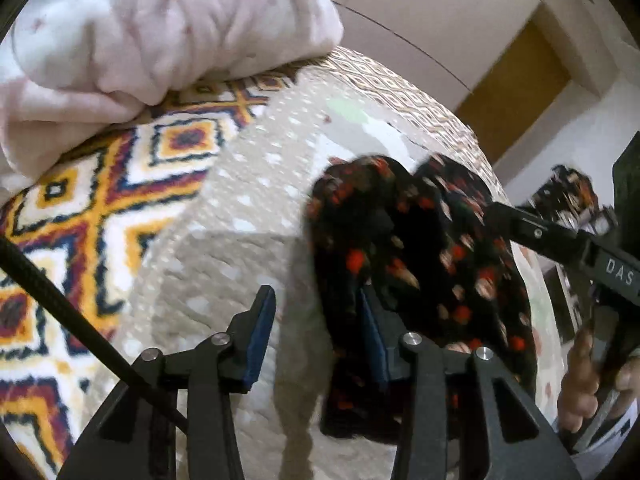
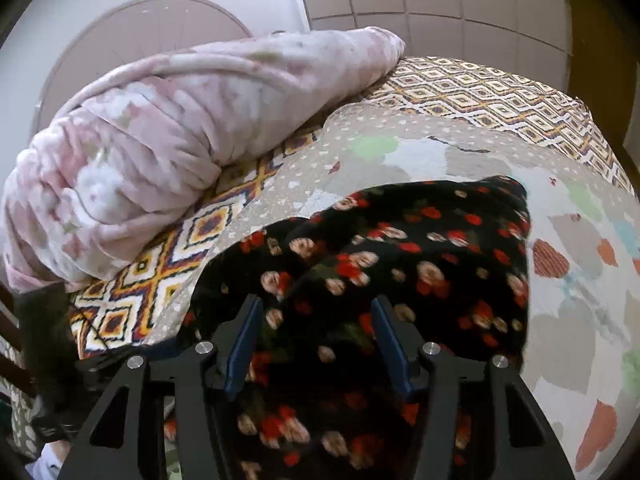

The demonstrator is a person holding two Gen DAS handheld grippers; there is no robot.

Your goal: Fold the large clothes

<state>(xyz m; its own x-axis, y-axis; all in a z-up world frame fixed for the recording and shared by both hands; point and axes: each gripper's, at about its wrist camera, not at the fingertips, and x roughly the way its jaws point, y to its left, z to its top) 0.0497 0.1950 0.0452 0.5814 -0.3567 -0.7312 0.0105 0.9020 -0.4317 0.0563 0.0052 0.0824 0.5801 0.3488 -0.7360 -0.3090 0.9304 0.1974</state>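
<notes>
Black floral garment (image 2: pixel 400 264), red and cream rose print on black, lies on the beige spotted bedspread (image 2: pixel 304 176), partly folded, far edge fairly straight, corner at far right. Left side bunched and lifted in a fold in the left wrist view (image 1: pixel 400 240). Pink blanket roll well apart, beyond it.

Black garment (image 2: pixel 400 256) — red and cream flowers, pale pink blanket (image 2: pixel 160 152), beige dotted quilt (image 1: pixel 240 240), diamond-patterned cover (image 1: pixel 80 208) — orange, navy, white
</notes>
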